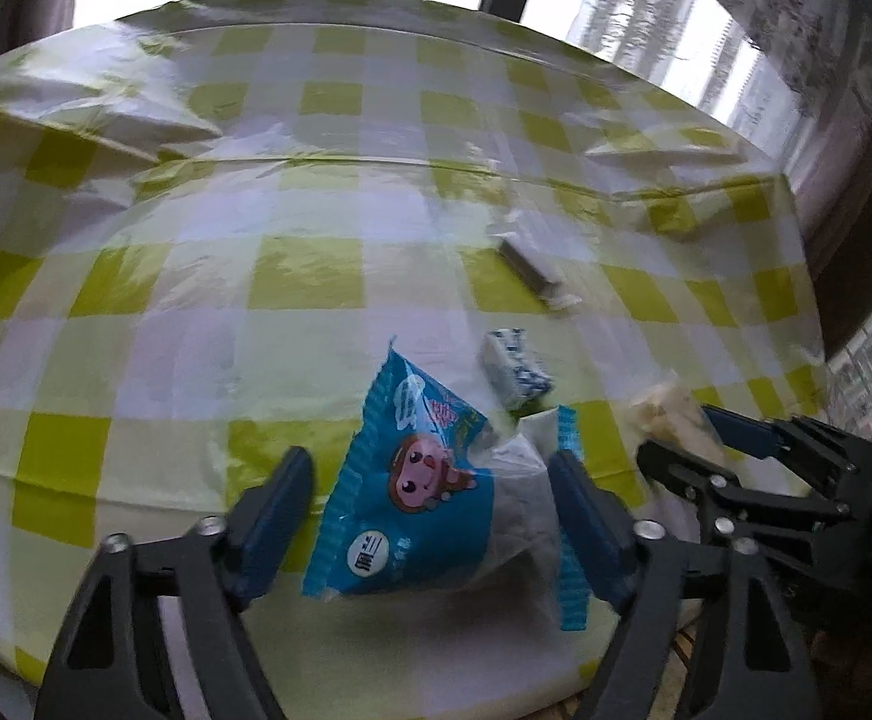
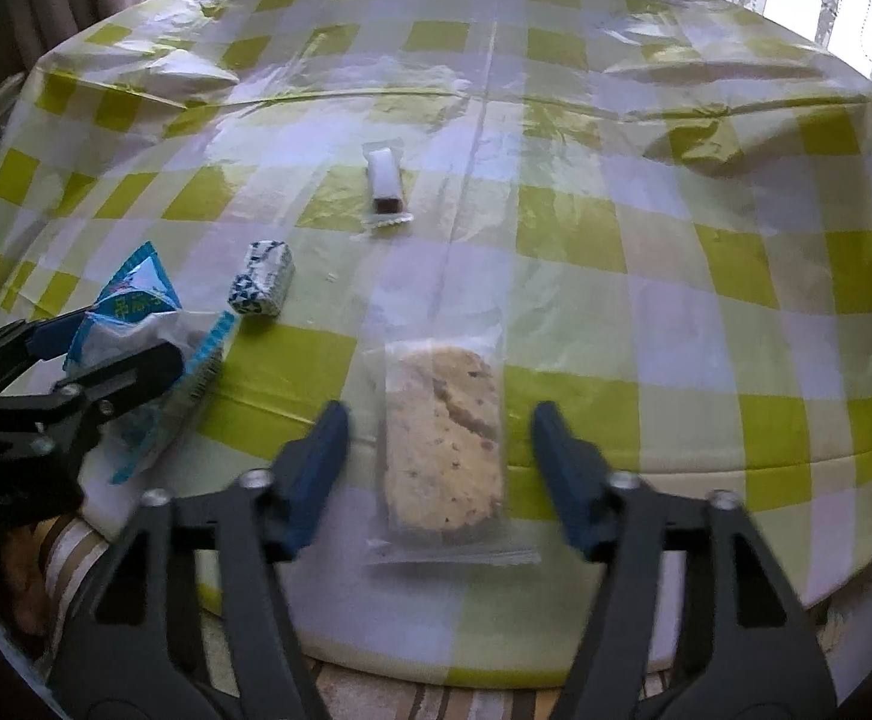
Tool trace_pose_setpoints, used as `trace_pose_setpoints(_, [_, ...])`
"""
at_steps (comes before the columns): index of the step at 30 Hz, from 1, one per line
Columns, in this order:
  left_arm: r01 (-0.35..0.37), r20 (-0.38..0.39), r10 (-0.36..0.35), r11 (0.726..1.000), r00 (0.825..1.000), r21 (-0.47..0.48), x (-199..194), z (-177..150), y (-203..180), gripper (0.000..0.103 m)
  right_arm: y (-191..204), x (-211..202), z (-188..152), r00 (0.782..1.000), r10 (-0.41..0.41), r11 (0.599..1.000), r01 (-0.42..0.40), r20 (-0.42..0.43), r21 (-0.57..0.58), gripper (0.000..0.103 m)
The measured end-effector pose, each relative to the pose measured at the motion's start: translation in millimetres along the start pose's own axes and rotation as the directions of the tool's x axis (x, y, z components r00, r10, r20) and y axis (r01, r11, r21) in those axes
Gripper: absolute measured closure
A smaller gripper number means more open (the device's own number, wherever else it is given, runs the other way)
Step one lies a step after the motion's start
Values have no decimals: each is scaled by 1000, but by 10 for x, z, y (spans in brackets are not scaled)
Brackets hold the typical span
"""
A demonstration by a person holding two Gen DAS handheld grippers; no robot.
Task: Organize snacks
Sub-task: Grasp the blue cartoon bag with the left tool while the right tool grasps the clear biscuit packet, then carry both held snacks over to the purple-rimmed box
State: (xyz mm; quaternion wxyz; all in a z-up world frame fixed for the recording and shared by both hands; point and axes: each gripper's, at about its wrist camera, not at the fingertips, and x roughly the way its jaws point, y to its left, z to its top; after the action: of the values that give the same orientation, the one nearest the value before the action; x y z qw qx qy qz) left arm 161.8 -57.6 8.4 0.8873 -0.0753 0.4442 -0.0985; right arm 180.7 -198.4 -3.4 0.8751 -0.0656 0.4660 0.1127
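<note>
A blue snack packet with a cartoon face point(image 1: 417, 480) lies near the table's front edge between the fingers of my open left gripper point(image 1: 429, 468); it also shows in the right wrist view point(image 2: 141, 312). A clear-wrapped pale biscuit bar point(image 2: 445, 450) lies between the fingers of my open right gripper point(image 2: 439, 426); it also shows in the left wrist view point(image 1: 670, 420). A small blue-and-white wrapped sweet point(image 1: 514, 369) point(image 2: 263, 279) lies just beyond the blue packet. A small clear-wrapped white bar point(image 1: 532, 267) point(image 2: 386, 183) lies farther back.
The table is covered with a crinkled green-and-white checked plastic cloth point(image 1: 291, 276) point(image 2: 646, 228). Curtains and bright windows stand behind it. The left gripper's arm point(image 2: 27, 390) shows at the left in the right wrist view; the right gripper's arm point(image 1: 790, 480) shows at the right in the left wrist view.
</note>
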Motion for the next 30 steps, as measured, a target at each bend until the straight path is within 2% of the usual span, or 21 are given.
trace_pose_setpoints(2, [7, 2, -7, 1000, 1000, 12, -8, -4, -32, 40, 23, -13, -6, 1000, 4, 1000, -4, 7, -11, 59])
trace_pose_setpoints(4, [16, 2, -16, 1000, 1000, 4, -15, -9, -17, 42, 27, -24, -13, 1000, 10, 1000, -10, 11, -12, 62])
trace_pose_setpoints(13, [30, 35, -30, 1000, 999, -3, -152, -79, -55, 58, -27, -126, -91, 999, 19, 1000, -20, 27, 24, 63])
trace_pose_setpoints(24, [73, 59, -74, 997, 996, 18, -393, -294, -275, 59, -67, -414, -319, 998, 21, 998, -24, 58, 52, 63])
trace_pose_setpoints(30, [91, 44, -91, 996, 995, -1, -471, -426, -325, 59, -77, -501, -468, 999, 1, 998, -3, 37, 66, 63])
